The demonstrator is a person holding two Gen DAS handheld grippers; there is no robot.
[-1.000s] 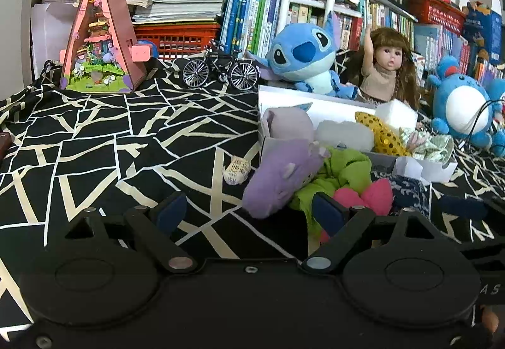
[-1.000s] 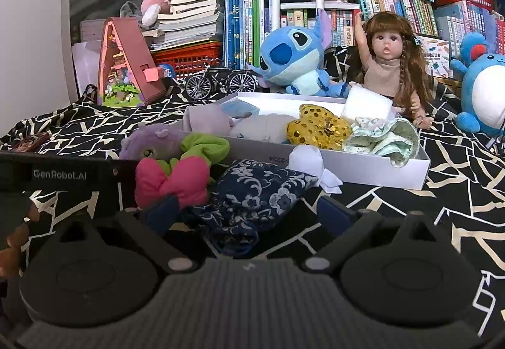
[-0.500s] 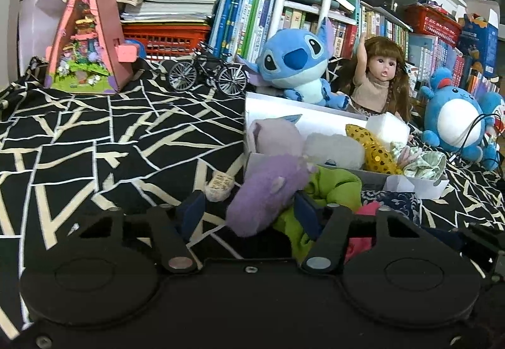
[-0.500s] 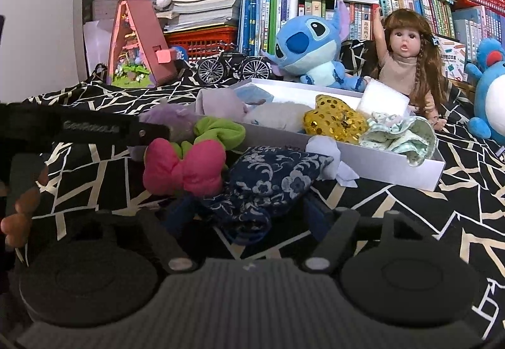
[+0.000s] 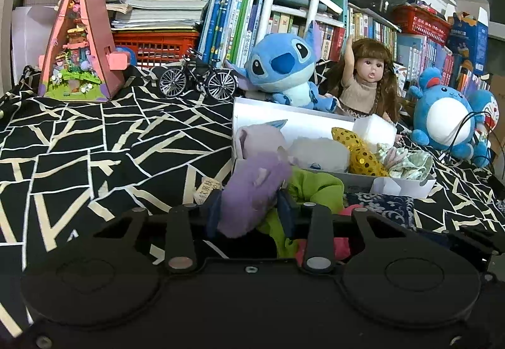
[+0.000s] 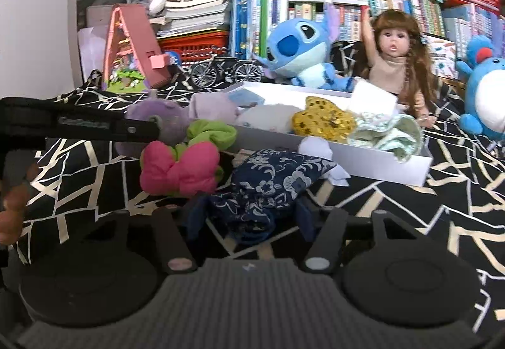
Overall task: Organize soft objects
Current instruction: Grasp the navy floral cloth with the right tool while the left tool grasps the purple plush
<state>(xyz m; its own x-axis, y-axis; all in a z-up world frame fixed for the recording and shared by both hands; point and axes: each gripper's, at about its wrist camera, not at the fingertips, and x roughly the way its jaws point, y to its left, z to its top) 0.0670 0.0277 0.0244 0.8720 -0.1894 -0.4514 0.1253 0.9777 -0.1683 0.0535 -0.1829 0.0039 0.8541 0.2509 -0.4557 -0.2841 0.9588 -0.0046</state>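
On the black patterned cloth in front of the white box (image 5: 315,125) lies a purple plush toy (image 5: 249,191). My left gripper (image 5: 250,213) is closing, and both pads press its sides. A green scrunchie (image 5: 318,188) lies against the plush on the right. In the right wrist view a navy floral pouch (image 6: 271,178) lies before the box (image 6: 378,159), and my right gripper (image 6: 249,216) is closing with its pads against the pouch's near end. A pink bow (image 6: 180,169) sits just left of the pouch. The box holds several soft items, among them a gold sequin piece (image 6: 325,121).
A blue Stitch plush (image 5: 284,65), a doll (image 5: 369,77) and a round blue plush (image 5: 442,115) stand behind and right of the box. A toy bicycle (image 5: 199,80) and a pink triangular house model (image 5: 79,52) stand at the back left, before shelves of books.
Both grippers' jaws have narrowed from wide open. The left pair has come in onto the purple plush, the right pair onto the navy pouch. Neither toy has been lifted.
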